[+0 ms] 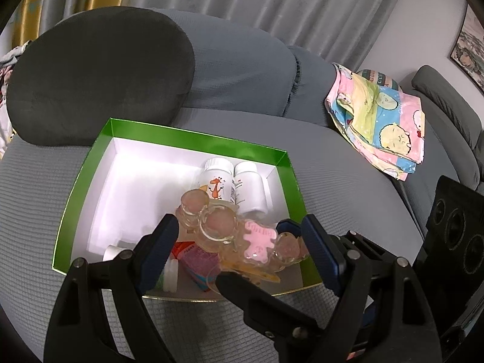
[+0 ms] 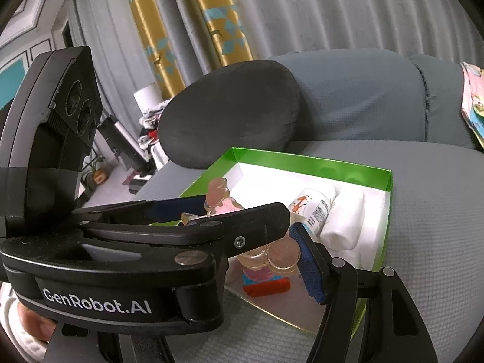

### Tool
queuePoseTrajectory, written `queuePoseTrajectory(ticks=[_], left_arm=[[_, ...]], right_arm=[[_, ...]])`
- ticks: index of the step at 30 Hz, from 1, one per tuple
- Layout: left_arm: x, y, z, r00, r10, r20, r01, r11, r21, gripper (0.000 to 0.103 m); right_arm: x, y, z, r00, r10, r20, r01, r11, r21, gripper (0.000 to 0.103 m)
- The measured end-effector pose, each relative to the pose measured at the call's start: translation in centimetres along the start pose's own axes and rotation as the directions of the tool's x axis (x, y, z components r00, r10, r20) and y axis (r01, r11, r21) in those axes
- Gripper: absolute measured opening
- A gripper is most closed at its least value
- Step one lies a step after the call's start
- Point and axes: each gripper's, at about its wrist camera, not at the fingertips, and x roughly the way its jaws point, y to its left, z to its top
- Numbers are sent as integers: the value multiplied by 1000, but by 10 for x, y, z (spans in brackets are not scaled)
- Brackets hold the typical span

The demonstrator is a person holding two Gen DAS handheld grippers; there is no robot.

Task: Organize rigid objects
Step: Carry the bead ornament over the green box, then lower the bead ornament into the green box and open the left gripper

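Right now a clear plastic bear-shaped clip [image 1: 242,236] hangs over the green box [image 1: 90,163] on the sofa seat [image 1: 348,181], above two white bottles [image 1: 242,184] lying at the far right and a red packet [image 1: 193,257] near the front. The right tool [image 1: 242,275] looks clamped on the clip's near end, though the contact is partly hidden. The left tool [image 1: 239,236] has its blue pads apart on either side of the clip, not pressing it. Likely risk: the slick plastic could pivot in that narrow pinch and tumble onto the bottles, or snag the left tool's pads on release.
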Motion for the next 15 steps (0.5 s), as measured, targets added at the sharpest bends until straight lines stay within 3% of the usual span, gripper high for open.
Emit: queuePoseTrajectory(ticks=[15], left_arm=[[25,13,2,998,-10,-58,7,999,-43,82]], right_arm=[[27,-20,5,999,-2,-48,4,1000,30,69]])
